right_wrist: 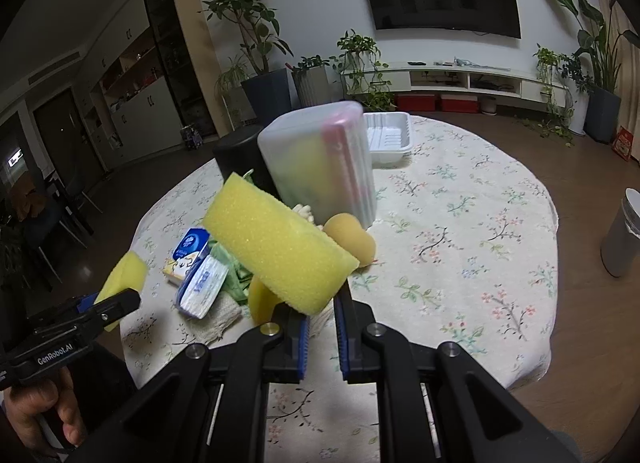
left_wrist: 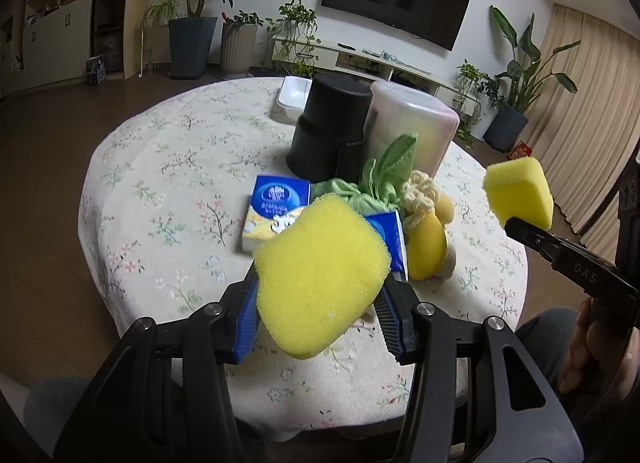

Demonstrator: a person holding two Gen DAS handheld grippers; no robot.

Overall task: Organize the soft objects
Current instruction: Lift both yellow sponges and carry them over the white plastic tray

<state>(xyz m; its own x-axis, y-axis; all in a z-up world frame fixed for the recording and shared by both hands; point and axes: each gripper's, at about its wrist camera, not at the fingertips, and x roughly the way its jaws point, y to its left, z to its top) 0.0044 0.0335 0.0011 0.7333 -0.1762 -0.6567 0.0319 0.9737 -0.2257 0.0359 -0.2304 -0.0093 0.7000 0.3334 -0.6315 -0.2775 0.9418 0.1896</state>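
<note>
- Centrally, in the left wrist view, a large yellow sponge (left_wrist: 322, 275) is clamped between the blue pads of the left gripper (left_wrist: 318, 313), held up above the table (left_wrist: 168, 167).
- At the right edge of that view, a second yellow sponge (left_wrist: 520, 193) is seen pinched at the tip of the right gripper (left_wrist: 520, 225), raised off the table.
- In the right wrist view, this second sponge fills the middle of the frame, tilted, with its lower end gripped between the closed-in pads.
- At the lower left of the right wrist view, the first sponge and the left gripper are visible, with a hand (right_wrist: 44, 415) around the handle.
- Behind the sponges, in the middle of the left wrist view, a pile is laid on the flowered tablecloth: two blue tissue packs (left_wrist: 276, 211), a green cloth (left_wrist: 372, 183), a cream knitted piece (left_wrist: 420, 195) and rounded yellow-orange sponges (left_wrist: 428, 247).
- Further back, toward the upper middle, a black container (left_wrist: 328, 127) and a frosted plastic container (left_wrist: 408, 127) stand side by side, touching.
- A white tray (left_wrist: 294, 97) is set at the far edge of the table, behind the black container.
- A wall-mounted television (left_wrist: 394, 3) and potted plants (left_wrist: 196, 19) are seen along the top of the frame.
</note>
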